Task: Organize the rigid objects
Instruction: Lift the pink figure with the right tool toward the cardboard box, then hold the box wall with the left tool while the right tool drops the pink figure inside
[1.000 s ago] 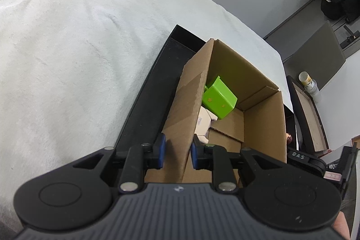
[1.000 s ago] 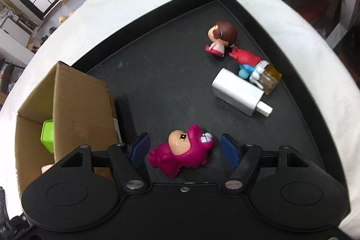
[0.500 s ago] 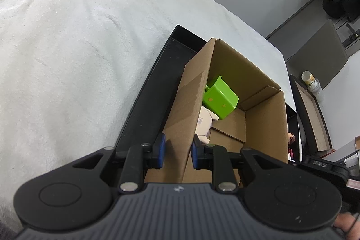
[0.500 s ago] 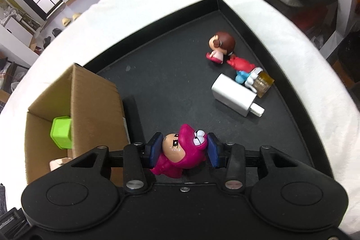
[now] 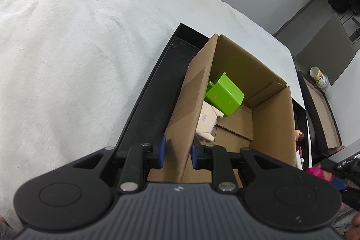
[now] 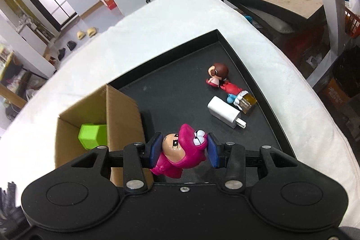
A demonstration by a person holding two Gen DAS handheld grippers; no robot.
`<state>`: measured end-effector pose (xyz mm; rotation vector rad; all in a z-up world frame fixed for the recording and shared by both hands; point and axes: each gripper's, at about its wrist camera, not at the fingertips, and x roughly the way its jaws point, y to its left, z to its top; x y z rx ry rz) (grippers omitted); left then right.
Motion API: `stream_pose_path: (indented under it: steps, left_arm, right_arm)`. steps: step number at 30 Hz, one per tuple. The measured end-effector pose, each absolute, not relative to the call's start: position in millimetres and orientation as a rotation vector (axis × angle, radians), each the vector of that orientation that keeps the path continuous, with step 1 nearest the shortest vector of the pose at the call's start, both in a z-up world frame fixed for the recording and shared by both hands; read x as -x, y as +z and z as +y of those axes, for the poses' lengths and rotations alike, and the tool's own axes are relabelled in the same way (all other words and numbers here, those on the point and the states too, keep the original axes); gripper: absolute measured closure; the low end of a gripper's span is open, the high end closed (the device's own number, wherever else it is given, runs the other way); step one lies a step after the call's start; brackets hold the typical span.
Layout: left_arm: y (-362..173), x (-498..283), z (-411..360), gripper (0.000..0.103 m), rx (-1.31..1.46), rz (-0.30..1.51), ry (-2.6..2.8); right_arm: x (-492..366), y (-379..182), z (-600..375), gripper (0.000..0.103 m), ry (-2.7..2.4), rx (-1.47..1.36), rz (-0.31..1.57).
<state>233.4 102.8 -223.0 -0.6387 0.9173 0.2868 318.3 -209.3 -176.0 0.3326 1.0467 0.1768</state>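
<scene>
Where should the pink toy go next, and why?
Probably left, over the open box. The right gripper is shut on the pink toy and holds it above the tray, while the left gripper pinches the box wall. A green block already lies inside.

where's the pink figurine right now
The pink figurine is clamped in the right gripper, lifted above the black tray, right of the cardboard box.

A magenta-pink figurine (image 6: 182,151) with a peach face and white eyes sits between blue pads (image 6: 155,150), near a brown cardboard box (image 6: 119,114) holding a lime-green block (image 6: 91,134), on a black tray (image 6: 180,82) with a white charger (image 6: 223,111), over a white cover (image 5: 78,48).
</scene>
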Motion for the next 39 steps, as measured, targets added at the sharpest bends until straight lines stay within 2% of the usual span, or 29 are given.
stream_pose_path:
  steps: [17,39]
  left_arm:
    - [-223.1,-233.8,102.2,0.082,0.631,0.921,0.284]
    - [-225.2,-232.9,104.2,0.082,0.658,0.921,0.277]
  right_arm:
    - [-305.7,-134.7,-190.8,0.061,0.255,-0.304,0.97]
    - [-310.3,-147.1,-125.2,0.061,0.388,-0.237,0.996]
